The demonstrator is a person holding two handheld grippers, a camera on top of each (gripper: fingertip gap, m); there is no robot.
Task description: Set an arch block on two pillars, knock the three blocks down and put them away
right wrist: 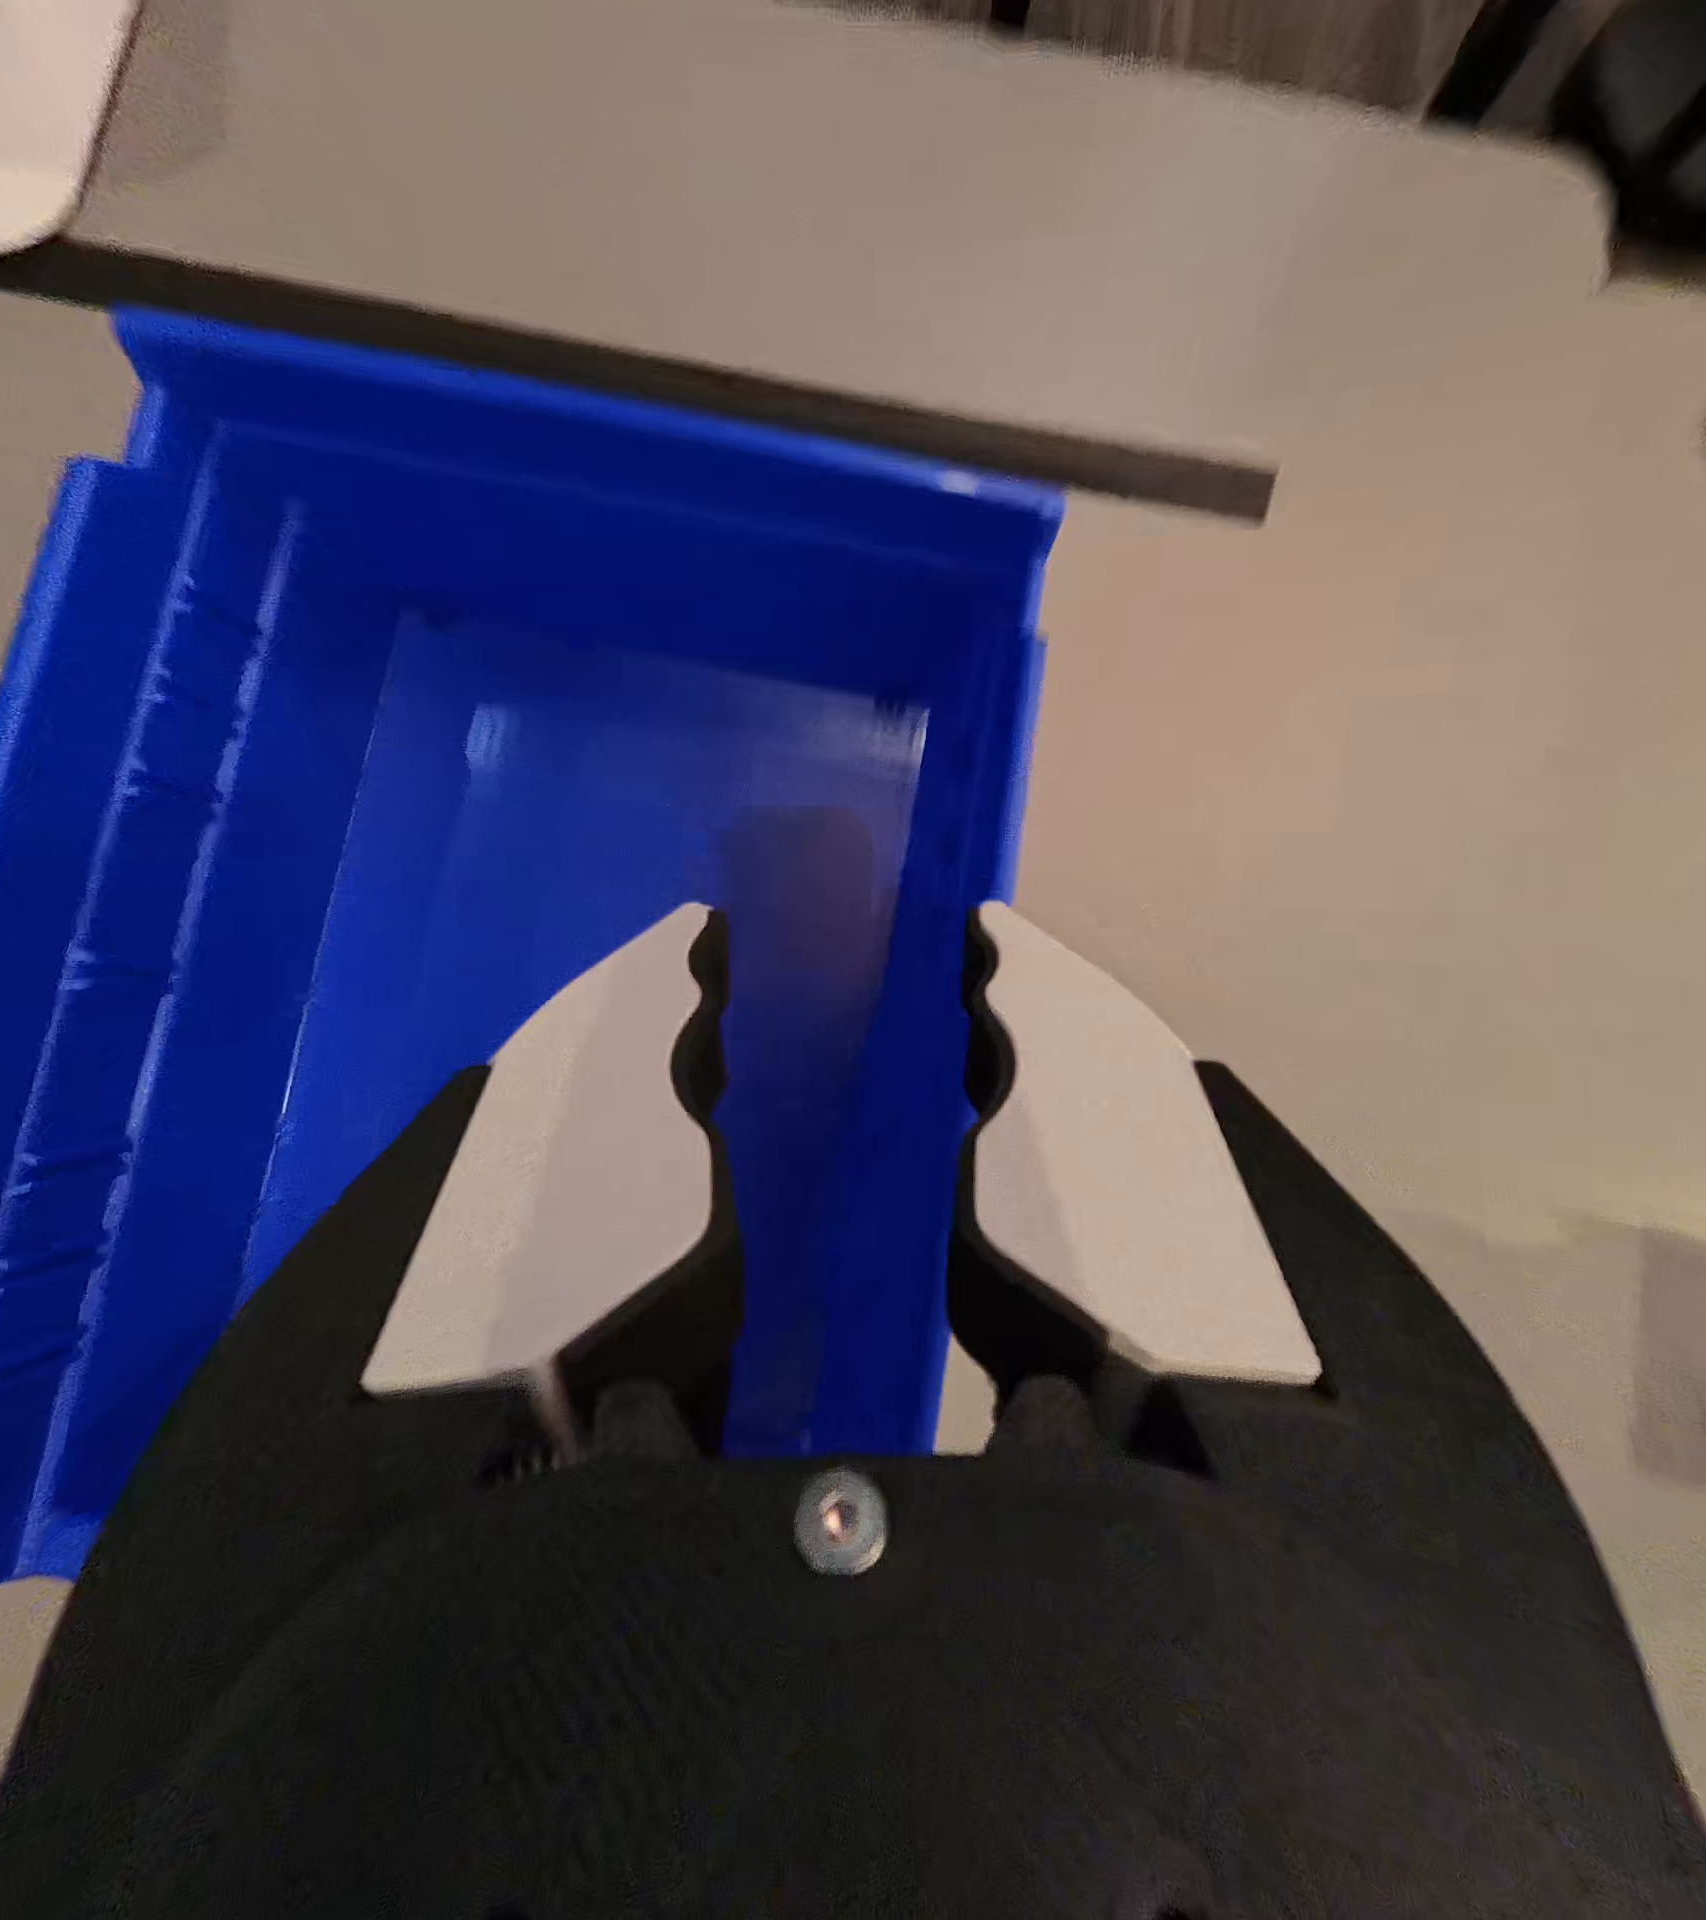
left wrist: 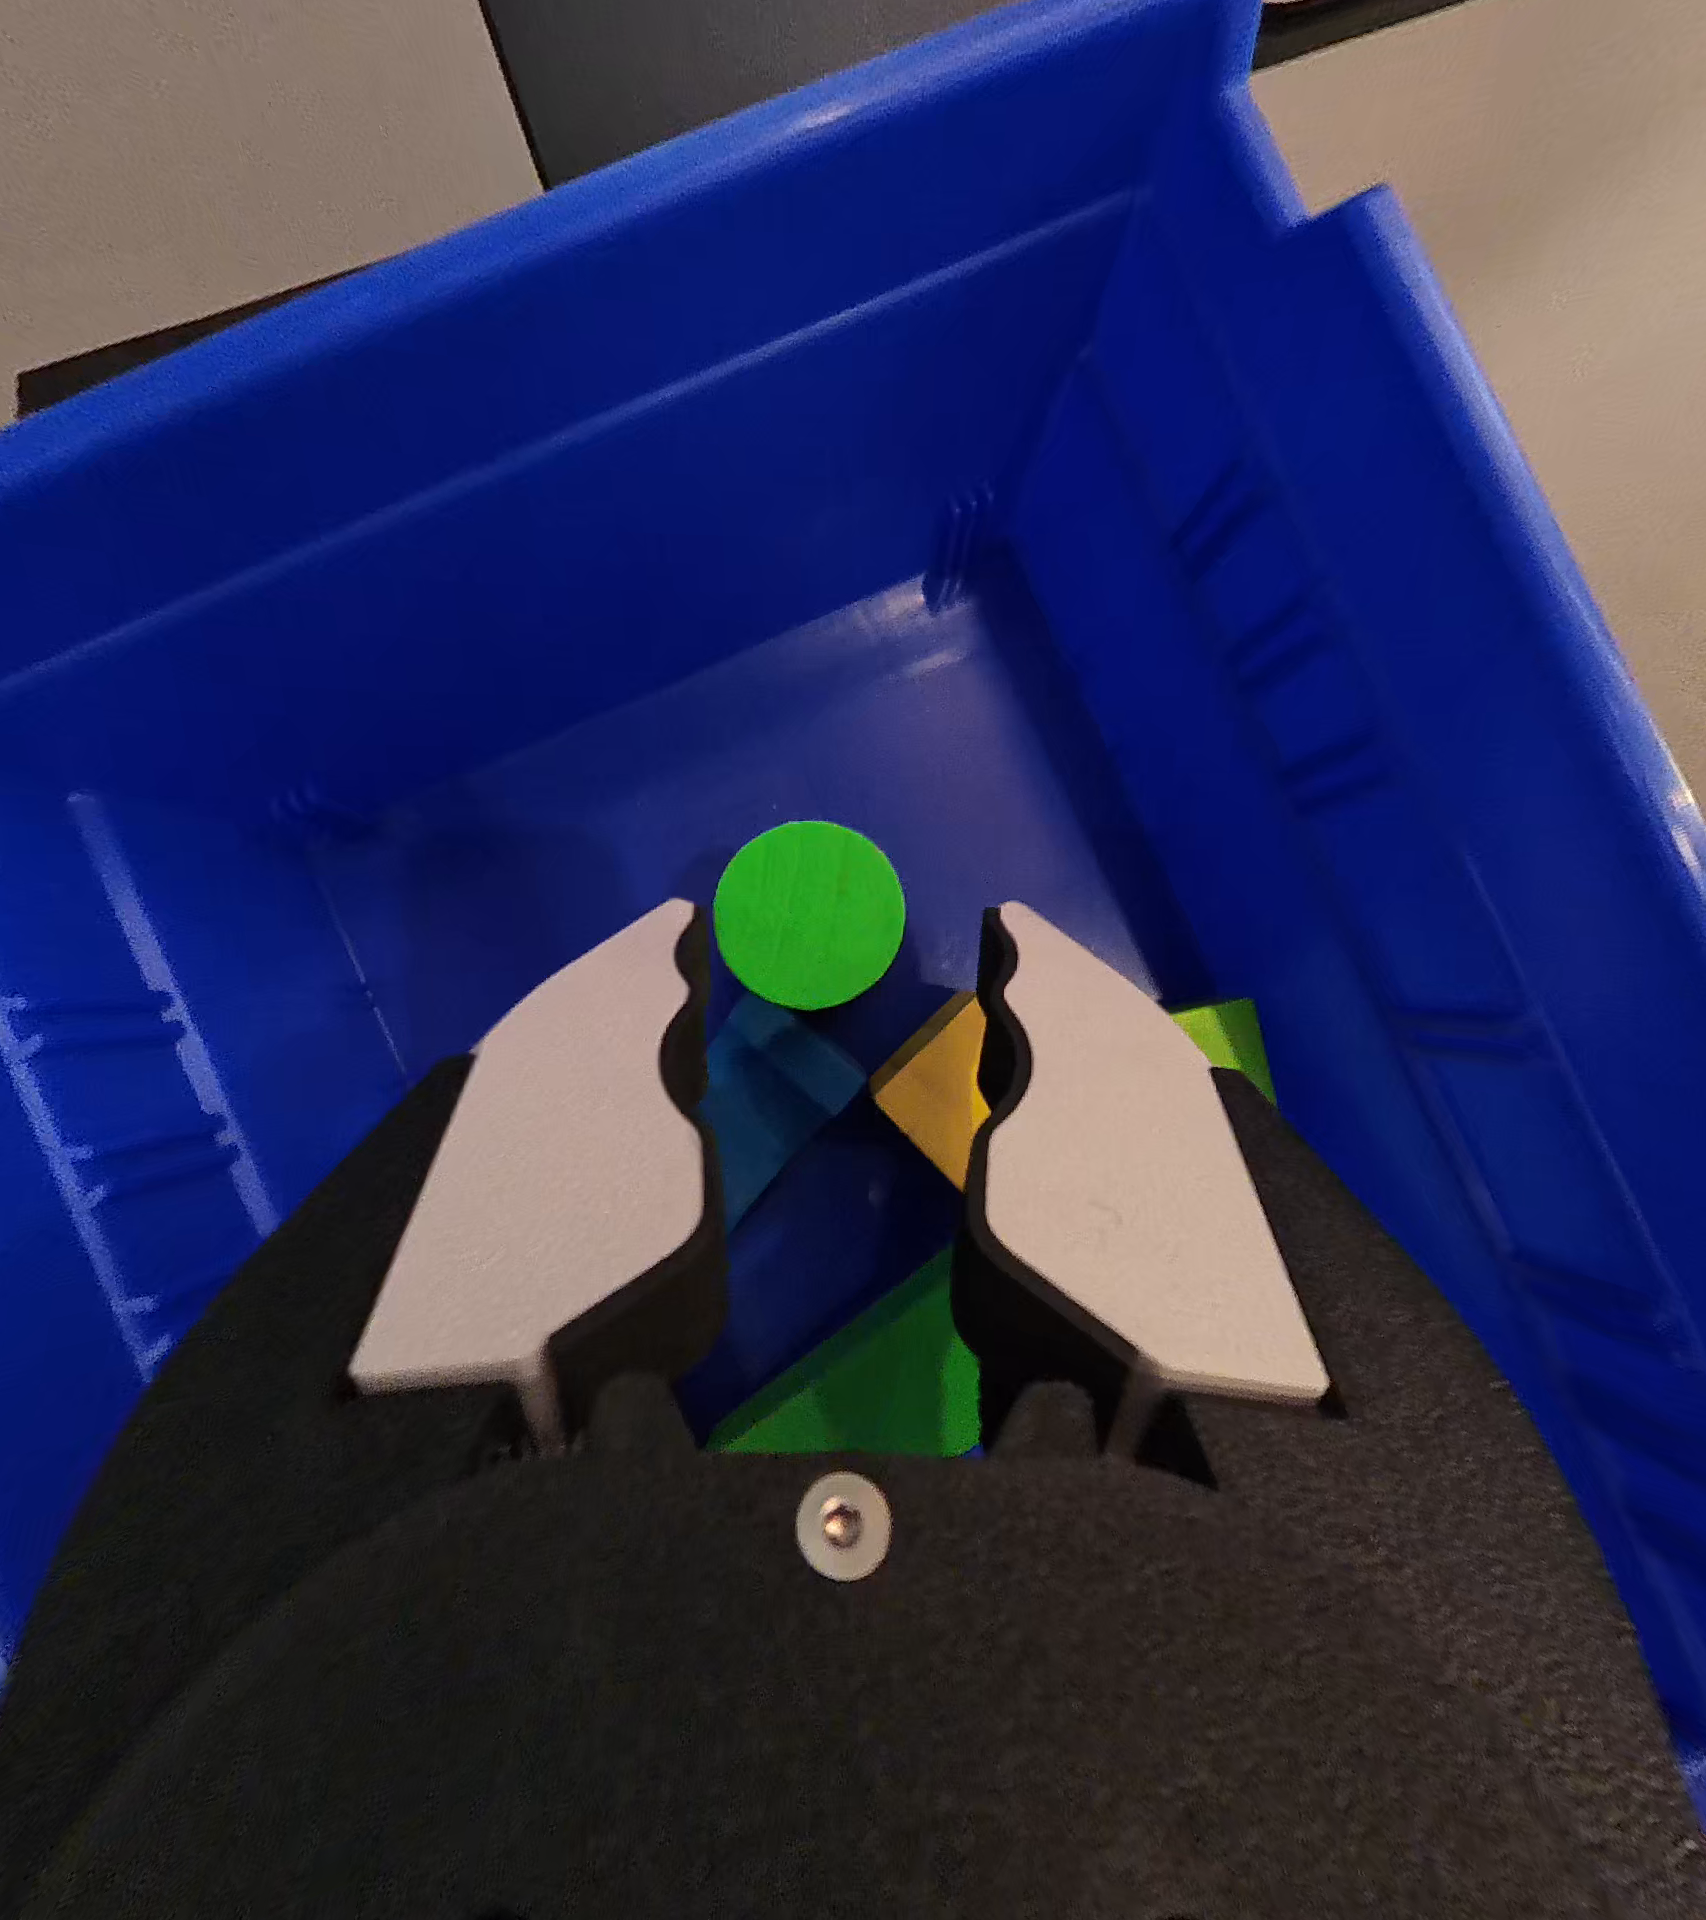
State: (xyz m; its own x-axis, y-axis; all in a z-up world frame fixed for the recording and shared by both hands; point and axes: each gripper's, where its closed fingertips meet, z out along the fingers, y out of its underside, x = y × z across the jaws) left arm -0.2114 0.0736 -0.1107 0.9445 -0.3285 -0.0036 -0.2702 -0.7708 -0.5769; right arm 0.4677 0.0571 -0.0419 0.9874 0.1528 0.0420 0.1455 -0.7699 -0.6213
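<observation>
Down in the blue bin (left wrist: 558,582), seen from the left wrist view, sit the blocks: one green cylinder (left wrist: 808,914) showing its round end face, one teal block (left wrist: 776,1081) just below it, one yellow block (left wrist: 937,1091) to the right, and green pieces, a big green block (left wrist: 870,1371) low between the fingers and a lime block (left wrist: 1228,1039) peeking past the right finger. That makes five visible, though the gripper hides part of the pile, so the count may run short. None of them can be made out as an arch.

The bin stands on a pale beige table (left wrist: 1607,260), with a dark panel (left wrist: 724,73) beyond its far wall. In the right wrist view, badly blurred, the same kind of blue bin (right wrist: 205,831) shows on the pale table (right wrist: 1400,831), a dark strip (right wrist: 620,353) running just behind it.

The left gripper (left wrist: 838,914) hangs over the bin, jaws apart, nothing between them, the cylinder's face showing just past the tips. The right gripper (right wrist: 844,920) hovers over the bin's near right side, jaws likewise parted and empty.
</observation>
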